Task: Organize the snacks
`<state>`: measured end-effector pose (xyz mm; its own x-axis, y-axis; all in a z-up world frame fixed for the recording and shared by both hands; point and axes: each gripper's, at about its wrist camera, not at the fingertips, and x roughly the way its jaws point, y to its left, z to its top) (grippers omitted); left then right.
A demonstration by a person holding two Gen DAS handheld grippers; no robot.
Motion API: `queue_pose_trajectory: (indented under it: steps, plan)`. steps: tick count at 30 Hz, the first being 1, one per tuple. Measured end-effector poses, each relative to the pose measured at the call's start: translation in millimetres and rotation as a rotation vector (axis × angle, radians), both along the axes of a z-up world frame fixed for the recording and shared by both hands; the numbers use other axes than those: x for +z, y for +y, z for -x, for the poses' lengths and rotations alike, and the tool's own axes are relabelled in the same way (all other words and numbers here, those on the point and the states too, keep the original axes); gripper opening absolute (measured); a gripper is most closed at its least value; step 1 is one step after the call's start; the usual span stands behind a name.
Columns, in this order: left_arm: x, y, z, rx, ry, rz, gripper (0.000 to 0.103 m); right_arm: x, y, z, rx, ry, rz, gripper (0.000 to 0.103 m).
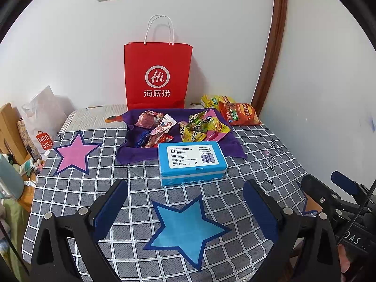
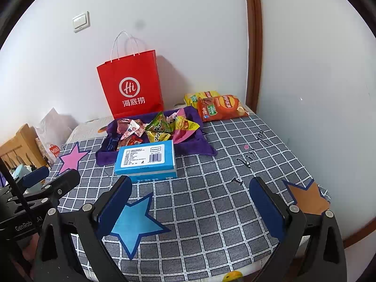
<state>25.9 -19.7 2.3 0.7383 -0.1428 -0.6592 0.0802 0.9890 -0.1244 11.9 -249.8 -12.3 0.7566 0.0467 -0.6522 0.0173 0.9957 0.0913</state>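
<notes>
Small snack packets (image 1: 178,127) (image 2: 159,127) lie heaped on a purple cloth (image 1: 225,145) (image 2: 199,145) at the back of the checked table. Two chip bags, orange (image 1: 242,114) (image 2: 221,108) and yellow (image 1: 211,101) (image 2: 197,96), lie to its right by the wall. A blue box (image 1: 191,162) (image 2: 146,159) sits in front of the cloth. A red paper bag (image 1: 157,75) (image 2: 131,84) stands upright behind. My left gripper (image 1: 185,202) hovers open over the near table, empty. My right gripper (image 2: 190,199) is open and empty too, beside it.
Star patches mark the tablecloth: pink (image 1: 75,152) (image 2: 71,158) at left, blue (image 1: 188,230) (image 2: 134,223) near the front, orange (image 2: 310,197) at right. A white plastic bag (image 1: 44,117) and wooden furniture (image 1: 9,127) stand off the left edge. A wall closes the right side.
</notes>
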Motion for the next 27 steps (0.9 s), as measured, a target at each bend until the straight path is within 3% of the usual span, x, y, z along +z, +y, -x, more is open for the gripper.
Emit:
queue_pose_trajectory:
  steps: [27]
  plan:
    - [-0.2, -0.4, 0.5, -0.005, 0.004, 0.001, 0.099, 0.1, 2.5, 1.5, -0.001, -0.003, -0.001, 0.099]
